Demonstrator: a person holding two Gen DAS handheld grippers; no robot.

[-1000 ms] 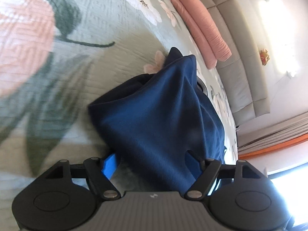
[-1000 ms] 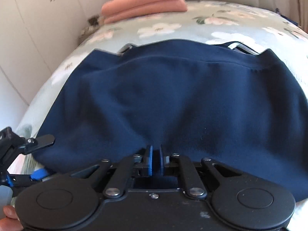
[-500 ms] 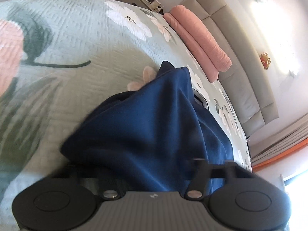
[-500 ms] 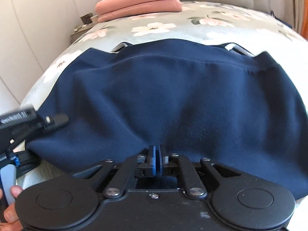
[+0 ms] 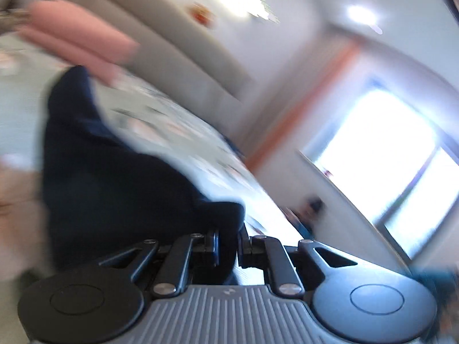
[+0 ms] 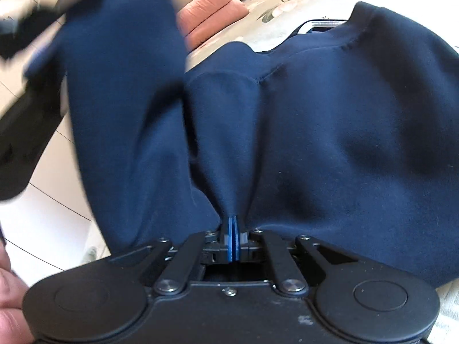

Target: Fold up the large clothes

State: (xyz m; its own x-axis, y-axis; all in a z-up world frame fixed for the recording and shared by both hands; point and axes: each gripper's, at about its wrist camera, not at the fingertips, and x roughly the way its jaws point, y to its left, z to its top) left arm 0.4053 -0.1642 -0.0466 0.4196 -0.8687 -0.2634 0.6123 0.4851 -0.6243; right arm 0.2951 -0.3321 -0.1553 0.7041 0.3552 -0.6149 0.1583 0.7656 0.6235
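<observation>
**A:** Nearest the camera, why is the right gripper (image 6: 233, 239) pinched so tight?

**B:** Its blue pads are pressed together with a peak of the navy garment (image 6: 330, 132) drawn up between them. I'd judge it is holding the near hem so that edge can be carried while the rest trails on the bed (image 6: 289, 5).

**A:** And the left gripper (image 5: 228, 246)?

**B:** In its own view the fingers stand only a narrow gap apart, with a thick bunch of the same dark cloth wedged in that gap. That view is badly blurred, but the cloth sits right between the pads, so I take it as gripped.

**A:** Why does one side of the garment hang so high?

**B:** In the right wrist view, the left part of the cloth rises as a tall flap towards a blurred dark shape at the upper left, which looks like the left gripper. That suggests this side is being raised to fold across the body.

**A:** Where's the rest of it?

**B:** Spread over the floral bedspread, with the ribbed collar at the far edge. Beyond lie folded pink bedding (image 6: 212, 8) and the padded headboard (image 5: 172, 46).
</observation>
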